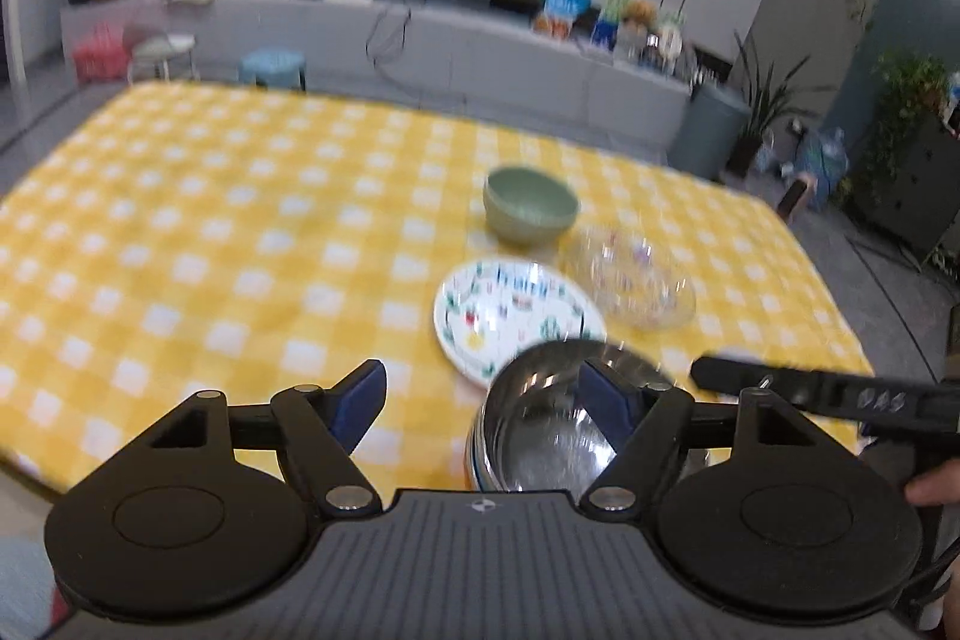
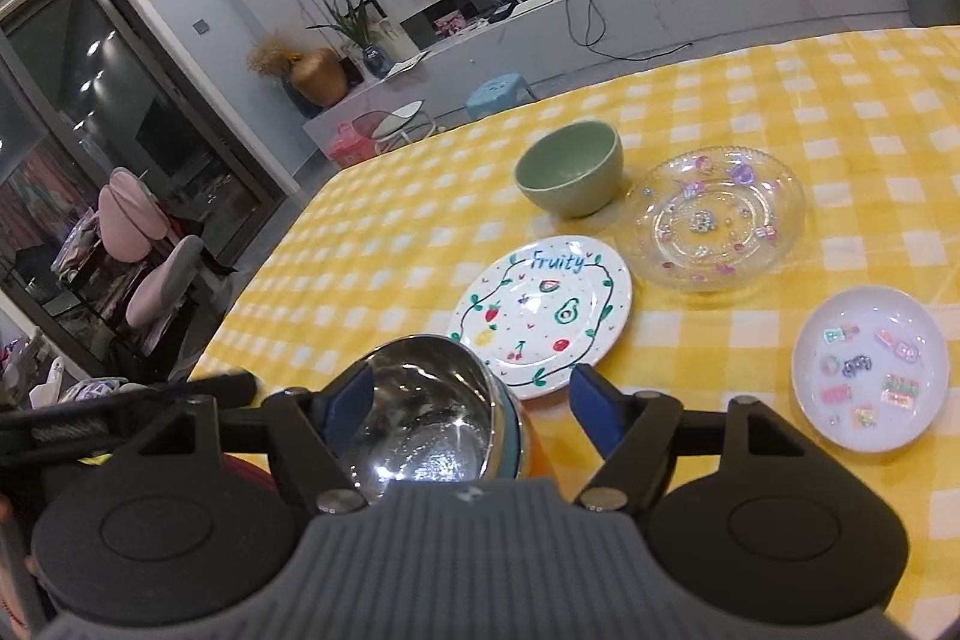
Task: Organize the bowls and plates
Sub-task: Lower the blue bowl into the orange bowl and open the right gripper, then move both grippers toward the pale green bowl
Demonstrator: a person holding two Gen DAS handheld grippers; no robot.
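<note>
Yellow checked cloth [image 2: 780, 88] covers the table. Both claws stand wide open, holding nothing. A shiny steel bowl [image 2: 420, 418] sits at the near edge, against the left claw's [image 1: 486, 403] right finger and the right claw's [image 2: 471, 409] left finger. Beyond lie a painted fruit plate [image 2: 543, 316], a smooth green bowl [image 2: 570, 169], a clear glass dish [image 2: 717, 217] and a small white plate [image 2: 870, 370].

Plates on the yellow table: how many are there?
3: the Fruity plate in the middle, the clear glass plate beyond it, the small white plate at right. Others may be hidden.
</note>
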